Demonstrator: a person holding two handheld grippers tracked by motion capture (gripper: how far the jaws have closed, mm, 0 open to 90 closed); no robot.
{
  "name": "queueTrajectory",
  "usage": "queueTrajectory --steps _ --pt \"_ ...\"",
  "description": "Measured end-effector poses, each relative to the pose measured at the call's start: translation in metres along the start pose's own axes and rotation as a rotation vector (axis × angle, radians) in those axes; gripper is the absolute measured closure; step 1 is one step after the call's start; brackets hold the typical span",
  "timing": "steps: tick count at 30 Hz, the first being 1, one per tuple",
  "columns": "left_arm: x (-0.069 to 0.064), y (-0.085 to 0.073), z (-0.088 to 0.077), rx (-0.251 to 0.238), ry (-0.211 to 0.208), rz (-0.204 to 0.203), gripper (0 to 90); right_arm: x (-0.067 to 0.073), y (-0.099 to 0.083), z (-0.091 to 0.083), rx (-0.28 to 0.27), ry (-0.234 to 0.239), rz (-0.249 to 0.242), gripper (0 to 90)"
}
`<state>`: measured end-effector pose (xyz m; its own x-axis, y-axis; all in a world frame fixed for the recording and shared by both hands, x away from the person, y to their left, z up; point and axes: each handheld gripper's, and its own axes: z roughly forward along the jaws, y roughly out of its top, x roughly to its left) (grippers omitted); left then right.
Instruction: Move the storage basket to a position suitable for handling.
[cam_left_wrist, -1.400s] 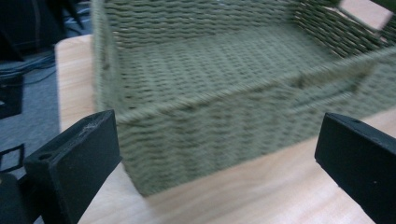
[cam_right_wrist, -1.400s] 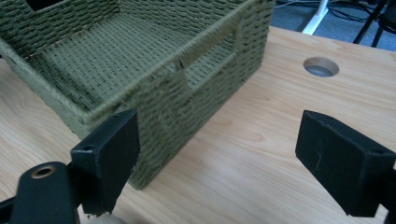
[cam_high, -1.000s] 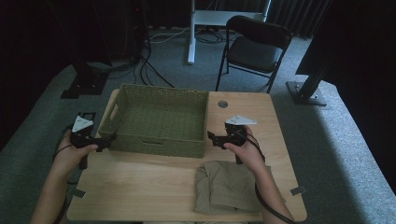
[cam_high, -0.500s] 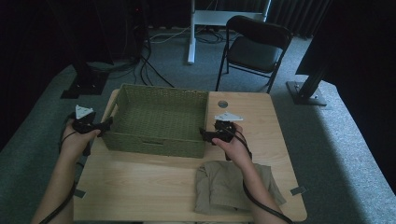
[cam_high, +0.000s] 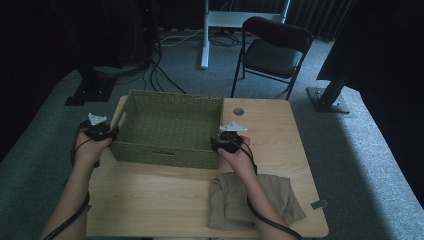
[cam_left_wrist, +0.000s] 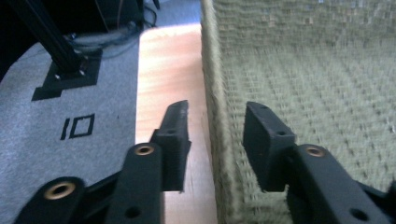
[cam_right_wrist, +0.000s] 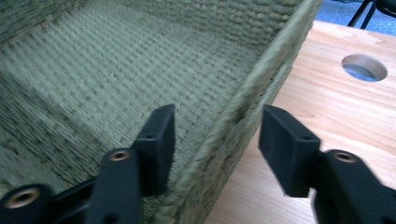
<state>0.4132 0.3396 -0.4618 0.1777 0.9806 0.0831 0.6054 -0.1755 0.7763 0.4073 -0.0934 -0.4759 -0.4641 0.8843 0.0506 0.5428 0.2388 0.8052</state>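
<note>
Both grippers, left gripper (cam_high: 113, 134) and right gripper (cam_high: 215, 144), have just been closing astride opposite end walls of the woven basket (cam_high: 170, 125) on the table (cam_high: 280, 130), jaws seemingly not yet pinching, folded cloth (cam_high: 250, 200) nearer the person

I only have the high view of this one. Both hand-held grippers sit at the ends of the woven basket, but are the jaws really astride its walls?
Observer: Yes. In the left gripper view the left hand-held gripper has the basket wall between its jaws, one inside, one over the table.
Operator: And the right?
Observer: The right hand-held gripper straddles the opposite wall the same way; its jaws have just been closing, with a gap left on the outer side.
Operator: Anything inside the basket?
Observer: Both gripper views show bare weave on the floor that they cover.
</note>
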Motion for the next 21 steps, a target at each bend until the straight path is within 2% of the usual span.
queueTrajectory --steps 1,4,6,9,15,21 --pt "-0.001 0.0 0.001 0.025 0.003 -0.002 70.6 0.0 0.0 0.001 -0.003 0.002 0.007 47.6" --pt "-0.004 0.0 0.001 0.044 0.014 -0.051 78.6 0.002 0.0 0.0 -0.016 -0.034 0.004 51.6" --pt "-0.006 -0.001 0.001 0.06 0.041 -0.071 81.6 0.004 0.001 -0.001 0.006 -0.029 0.036 56.2" --pt "-0.009 -0.003 0.0 0.054 0.061 -0.056 82.2 0.008 0.002 -0.001 0.013 -0.06 0.0 57.9" --pt "-0.013 -0.005 -0.001 0.036 0.071 -0.087 83.9 0.008 0.002 -0.003 0.015 -0.078 0.021 61.9" --pt "-0.023 -0.007 -0.006 0.04 0.067 -0.108 84.2 0.001 0.003 -0.006 0.022 -0.104 0.007 65.7"
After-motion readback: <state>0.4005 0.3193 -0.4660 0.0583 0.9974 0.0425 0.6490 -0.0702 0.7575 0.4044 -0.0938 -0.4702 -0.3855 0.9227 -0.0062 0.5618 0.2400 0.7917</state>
